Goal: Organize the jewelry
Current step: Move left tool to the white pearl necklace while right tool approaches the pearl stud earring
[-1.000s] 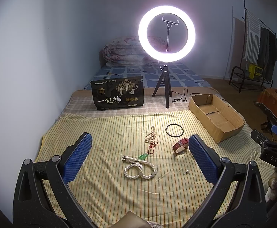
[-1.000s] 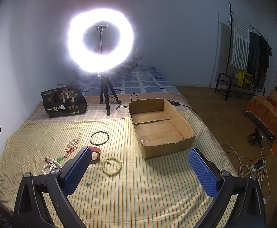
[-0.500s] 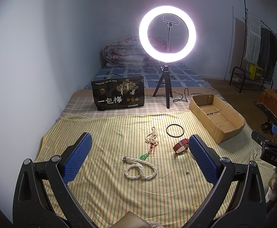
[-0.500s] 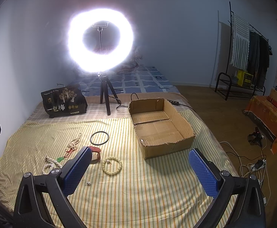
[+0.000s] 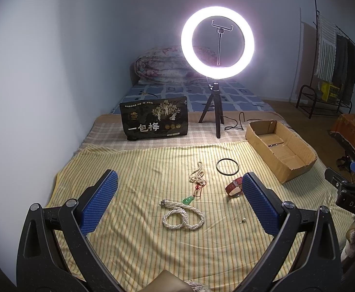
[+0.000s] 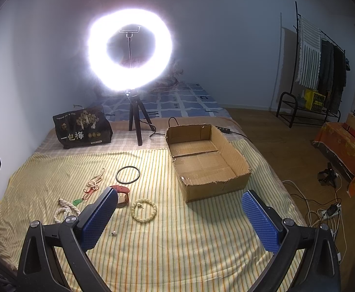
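Left gripper point(image 5: 177, 202) fingers spread wide, gripping nothing, above the striped sheet point(image 5: 133, 238) on the bed. Right gripper point(image 6: 180, 215) fingers likewise spread wide, nothing between them.

Cardboard box point(image 6: 228, 143) on the bed at right, top open, flaps cut off, floor bare apart from a tape seam; no jewelry visible inside. Same box in left view point(image 5: 296, 170), interior also bare.

Jewelry all out on the sheet, left of the box: white pearl necklace point(image 5: 183, 216) coiled in loops, green pendant point(image 5: 188, 199) on red cord touching it, pale bead strand point(image 5: 197, 174) beyond, black ring bangle point(image 5: 227, 167), red-strap watch point(image 5: 233, 187) just beside the left gripper's right finger, cream bead bracelet point(image 6: 144, 210), small pearl earring point(image 6: 113, 233) apart from the rest.

Black snack bag point(image 5: 154, 121) and ring light point(image 5: 217, 42) on tripod standing behind.
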